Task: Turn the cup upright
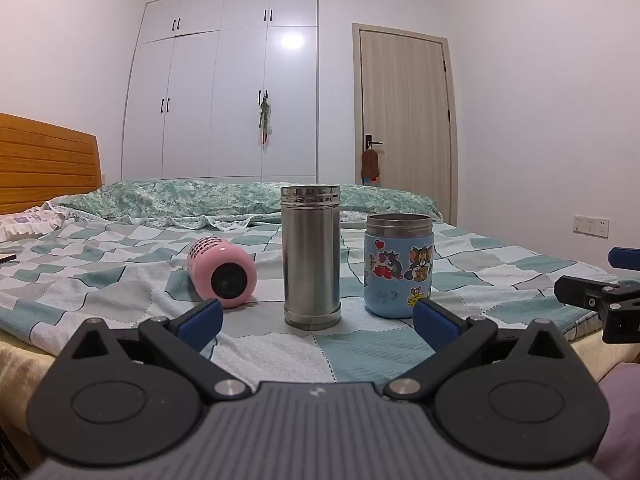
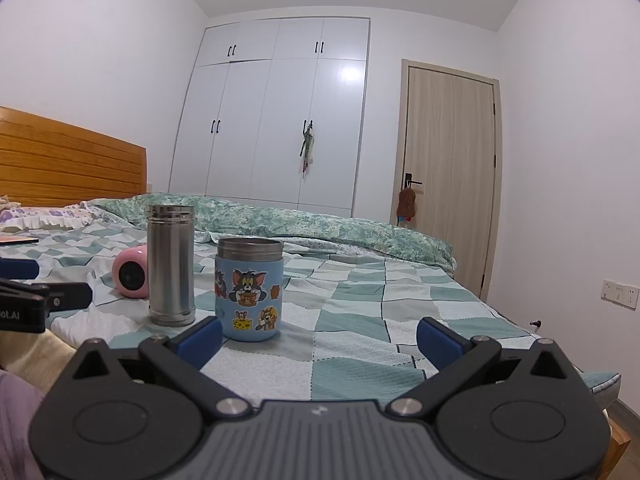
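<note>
White wardrobe (image 1: 224, 84) doors and a wooden door (image 1: 404, 120) back a bed (image 1: 120, 280) spread with a green-checked quilt. On it the pink cup (image 1: 222, 276) lies on its side, base toward the left gripper (image 1: 316, 320), just ahead of that gripper's left finger (image 1: 200, 318). Right of it, straight ahead between the wide-spread fingers, a steel flask (image 1: 311, 256) stands upright; a blue cartoon cup (image 1: 398, 266) stands just beyond the right finger. The right gripper (image 2: 320, 338), also spread wide and empty, sits further right, with the blue cartoon cup just past its left finger (image 2: 202, 336).
</note>
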